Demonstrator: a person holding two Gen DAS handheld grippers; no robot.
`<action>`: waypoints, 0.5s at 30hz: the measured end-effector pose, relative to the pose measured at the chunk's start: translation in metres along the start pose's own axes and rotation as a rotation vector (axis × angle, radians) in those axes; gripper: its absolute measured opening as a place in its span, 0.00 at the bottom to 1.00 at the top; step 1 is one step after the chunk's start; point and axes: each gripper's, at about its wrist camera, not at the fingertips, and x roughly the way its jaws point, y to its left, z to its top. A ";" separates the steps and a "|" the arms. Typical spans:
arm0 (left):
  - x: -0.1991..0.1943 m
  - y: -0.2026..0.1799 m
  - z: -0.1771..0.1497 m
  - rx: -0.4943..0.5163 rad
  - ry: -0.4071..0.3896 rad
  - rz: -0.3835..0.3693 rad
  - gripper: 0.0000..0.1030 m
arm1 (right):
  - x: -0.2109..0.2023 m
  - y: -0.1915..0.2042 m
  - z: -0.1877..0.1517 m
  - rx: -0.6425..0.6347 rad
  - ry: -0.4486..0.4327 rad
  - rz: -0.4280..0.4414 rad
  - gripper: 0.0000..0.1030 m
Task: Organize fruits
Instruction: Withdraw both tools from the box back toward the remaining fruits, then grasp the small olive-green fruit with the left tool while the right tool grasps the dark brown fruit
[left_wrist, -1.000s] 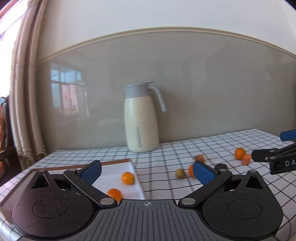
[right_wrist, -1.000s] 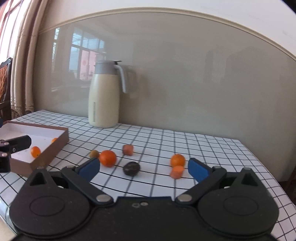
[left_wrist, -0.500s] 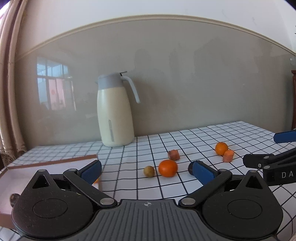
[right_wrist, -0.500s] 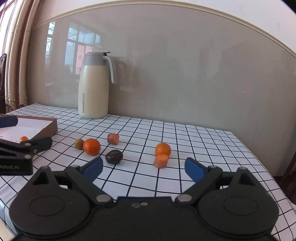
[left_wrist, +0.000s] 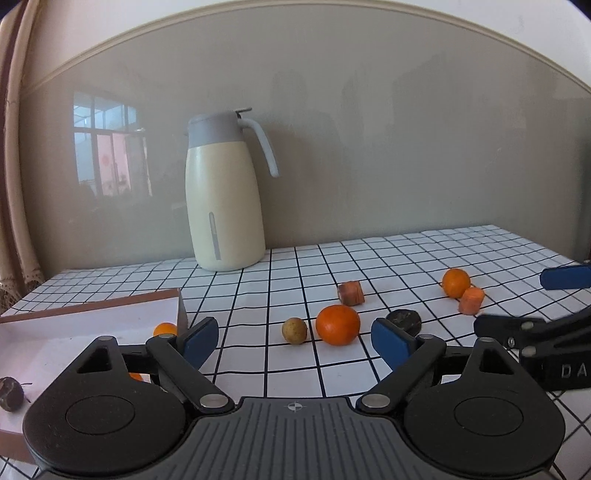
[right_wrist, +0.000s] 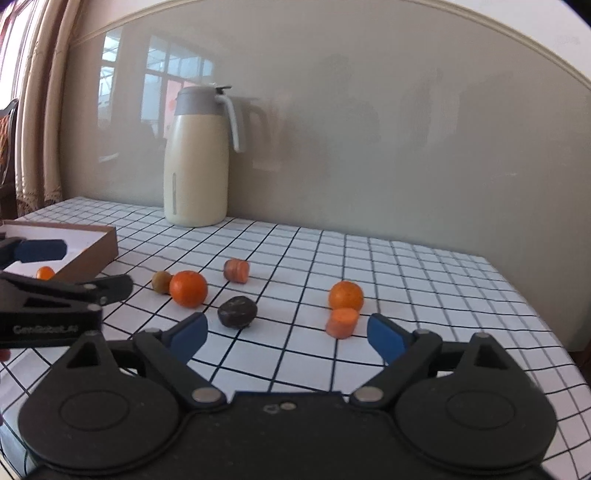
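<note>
Through my left wrist camera, my left gripper (left_wrist: 293, 341) is wide but closing, with nothing between its blue pads. Just ahead on the checked surface (left_wrist: 388, 258) sit a large orange (left_wrist: 338, 325) and a small yellow-green fruit (left_wrist: 294, 331), side by side. A dark fruit (left_wrist: 406, 319) lies partly behind my right-hand pad, and a reddish-brown cut chunk (left_wrist: 350, 293) rests farther back. To the right are a smaller orange (left_wrist: 456, 283) and an orange cut piece (left_wrist: 471, 300), touching or nearly so. The box (left_wrist: 92, 321) at left already holds a small orange (left_wrist: 165, 328) and a dark fruit (left_wrist: 9, 392). A cream jug (left_wrist: 223, 199) stands by the wall.

Through my right wrist camera, my right gripper (right_wrist: 288, 338) is also wide and closing on nothing. The dark fruit (right_wrist: 237, 312) and the orange cut piece (right_wrist: 342, 323) lie just beyond its pads, with the smaller orange (right_wrist: 346, 294) behind the piece.

I judge the oranges light, round and apt to roll, with skin that gives a little; I would take each across its widest middle, gently. The cut piece looks firm, best held by its curved sides.
</note>
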 end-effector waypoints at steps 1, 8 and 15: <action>0.004 0.000 0.000 -0.002 0.009 0.009 0.87 | 0.003 0.000 0.000 0.000 0.009 0.015 0.80; 0.024 0.000 -0.003 -0.027 0.061 0.036 0.80 | 0.025 0.013 0.003 -0.042 0.040 0.051 0.66; 0.047 0.003 -0.002 -0.036 0.130 0.031 0.63 | 0.047 0.013 0.007 -0.028 0.077 0.082 0.48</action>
